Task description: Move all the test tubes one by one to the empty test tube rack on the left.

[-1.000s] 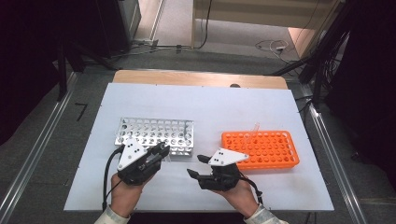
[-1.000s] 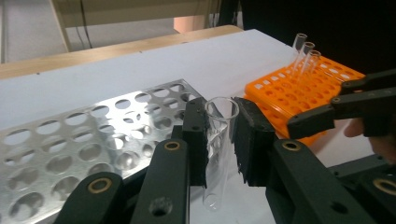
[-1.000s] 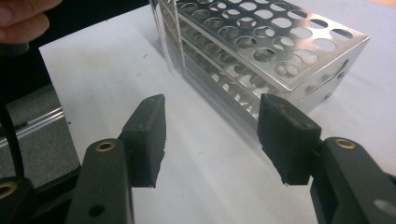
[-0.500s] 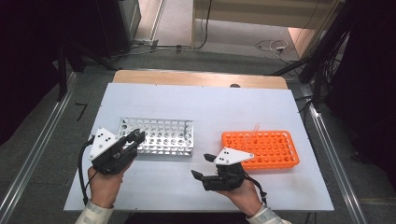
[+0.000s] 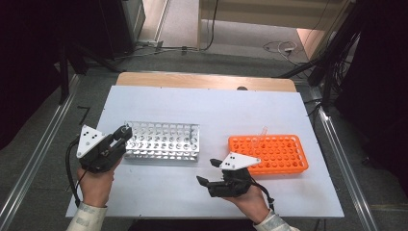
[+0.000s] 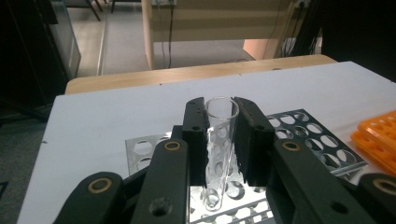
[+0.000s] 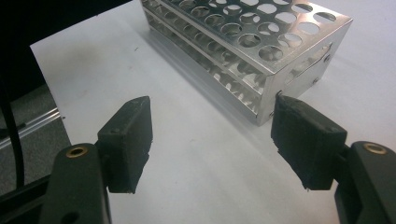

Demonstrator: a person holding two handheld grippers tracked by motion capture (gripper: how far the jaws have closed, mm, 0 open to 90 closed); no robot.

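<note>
The left gripper [image 6: 219,140], clamped on the upper part of a clear tube [image 6: 218,154] above the metal rack [image 5: 162,140], holds something light, slippery and breakable, so a gentle grip near the rim suits; the right gripper [image 7: 212,140] is wide apart and empty.

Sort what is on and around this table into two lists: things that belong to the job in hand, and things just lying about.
Belongs to the job:
- clear tube, clamped in the left gripper
- metal rack
- orange rack, with a tube standing in it
- right gripper, open, nothing between its jaws

Just lying about:
- cables on the floor beyond the table
</note>
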